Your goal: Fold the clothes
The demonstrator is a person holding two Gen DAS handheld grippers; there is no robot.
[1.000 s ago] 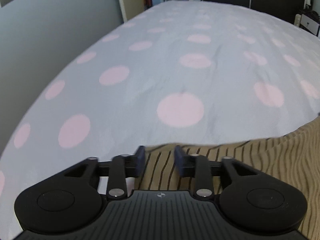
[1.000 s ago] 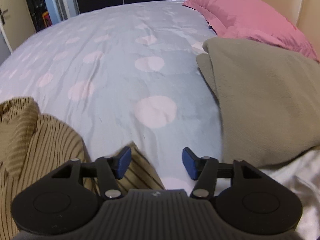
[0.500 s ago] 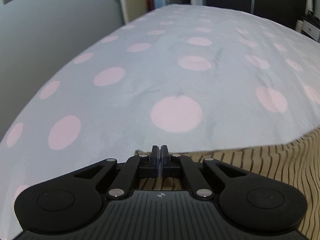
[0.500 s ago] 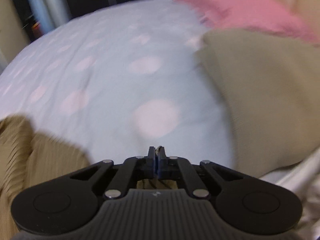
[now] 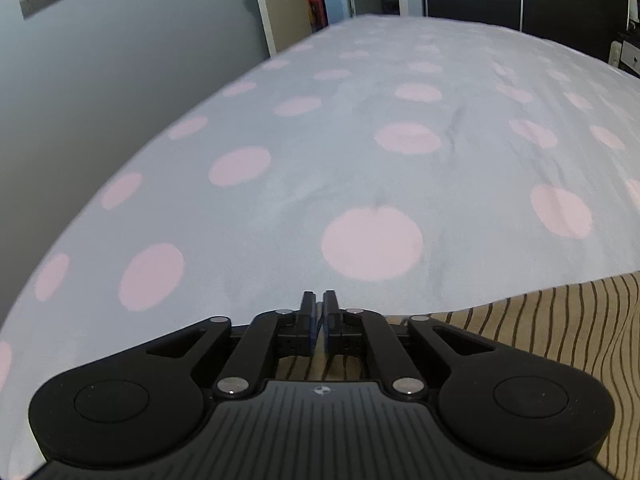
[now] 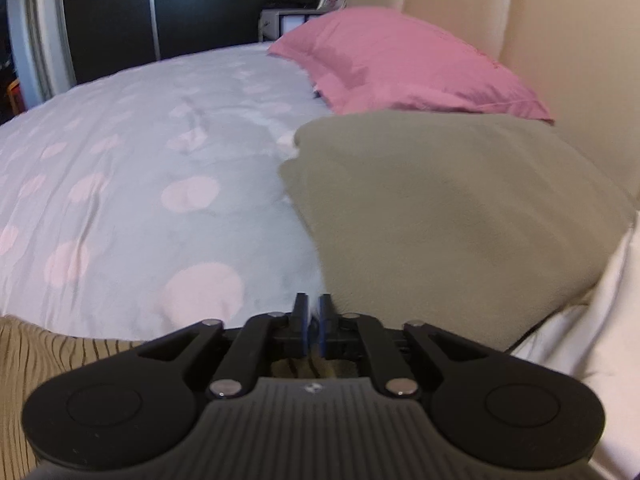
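Observation:
A tan garment with thin dark stripes point(image 5: 560, 328) lies at the near edge of the bed, spreading to the lower right in the left wrist view. My left gripper point(image 5: 319, 308) is shut on its edge, with striped cloth showing under the jaws. In the right wrist view the same striped garment point(image 6: 52, 352) shows at the lower left and beneath the fingers. My right gripper point(image 6: 313, 312) is shut on another part of its edge. Most of the garment is hidden below both grippers.
The bed cover point(image 5: 400, 140) is pale grey with pink dots. A folded olive-green cloth point(image 6: 460, 208) lies right of my right gripper, a pink pillow point(image 6: 392, 64) behind it, white fabric point(image 6: 592, 340) at the far right. A grey wall point(image 5: 100, 80) borders the bed's left side.
Both grippers went from open to shut on the striped garment's edge. Since then both have lifted and tilted; the right view swung towards the pillow and olive cloth.

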